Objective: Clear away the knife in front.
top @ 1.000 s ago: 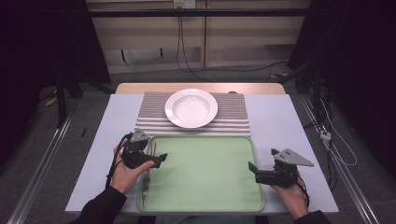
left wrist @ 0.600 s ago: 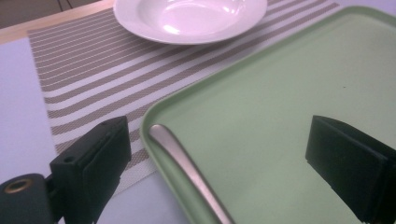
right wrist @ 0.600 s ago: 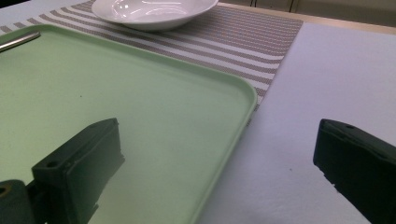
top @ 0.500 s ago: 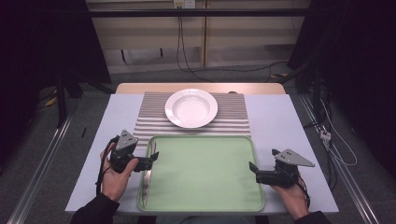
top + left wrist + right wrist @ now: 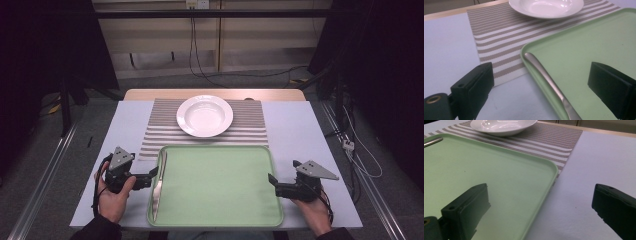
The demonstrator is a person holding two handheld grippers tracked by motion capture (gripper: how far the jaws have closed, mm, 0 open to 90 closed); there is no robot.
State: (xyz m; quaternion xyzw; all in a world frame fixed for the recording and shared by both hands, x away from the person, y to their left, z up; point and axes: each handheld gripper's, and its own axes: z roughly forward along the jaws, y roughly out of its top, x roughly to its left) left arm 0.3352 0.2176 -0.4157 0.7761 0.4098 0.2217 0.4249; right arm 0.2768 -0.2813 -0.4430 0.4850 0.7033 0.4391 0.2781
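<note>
You had one table (image 5: 310, 150) with a smooth, pale lavender-grey top and a strip of wood showing along the far edge. On it lay one woven placemat (image 5: 250, 125), ribbed in tan and white stripes, its near edge tucked under the tray. One green tray (image 5: 220, 185), matte plastic, rectangular with rounded corners and a raised rim, sat nearest you, its near rim right at the table edge. One white plate (image 5: 205, 115), round, glossy and shallow-dished, stood on the placemat just beyond the tray; both gripper views cut its far rim off. One knife (image 5: 159, 186), slim brushed metal, lay inside the tray along its left rim, handle end pointing away from you; in the left gripper view its blade end ran out of the bottom, and in the right gripper view just a stub of the handle showed at the left edge. Your left gripper (image 5: 150, 176) sat on the table just left of the tray, jaws spread wide, holding nothing, straddling the tray rim and knife (image 5: 549, 82) as seen from its own camera. Your right gripper (image 5: 271, 181) hovered at the tray's right rim, jaws likewise wide apart and empty, one jaw over the tray, the other over bare table.
</note>
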